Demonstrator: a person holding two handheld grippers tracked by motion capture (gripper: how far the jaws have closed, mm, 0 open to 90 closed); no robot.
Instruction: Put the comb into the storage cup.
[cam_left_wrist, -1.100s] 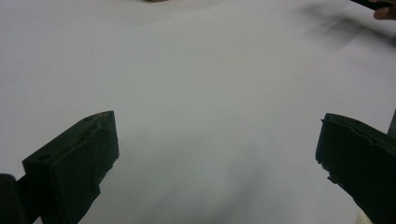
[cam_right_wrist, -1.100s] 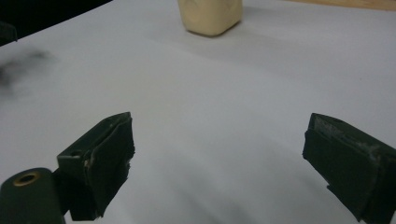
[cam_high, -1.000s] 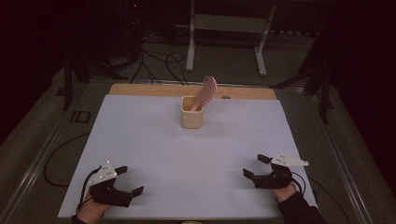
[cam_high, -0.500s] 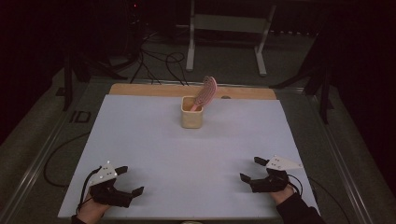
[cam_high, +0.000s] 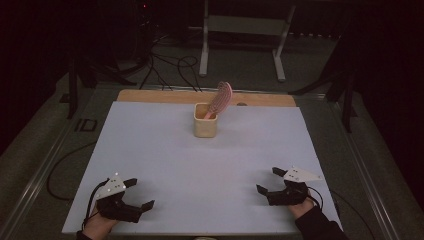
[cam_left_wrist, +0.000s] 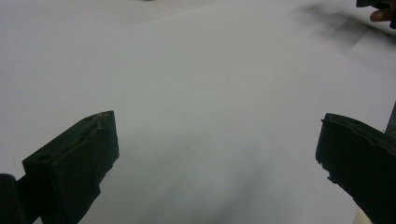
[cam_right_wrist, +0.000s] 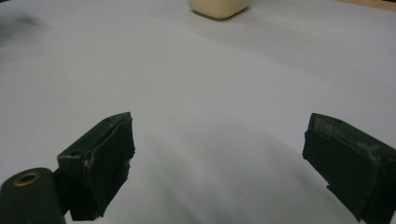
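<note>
Table (cam_high: 150, 150): flat top covered by a pale, white-grey sheet reaching the near, left and right edges; a strip of bare light wood (cam_high: 150, 96) is left uncovered along the far edge. Standing on the sheet, midway between the left and right edges and close to the far edge: one cream square cup (cam_high: 205, 125), upright, holding a pink brush (cam_high: 220, 99) that leans toward the right edge. Resting low at the near-left corner: left gripper (cam_high: 135, 196). At the near-right corner: right gripper (cam_high: 270, 181).
</note>
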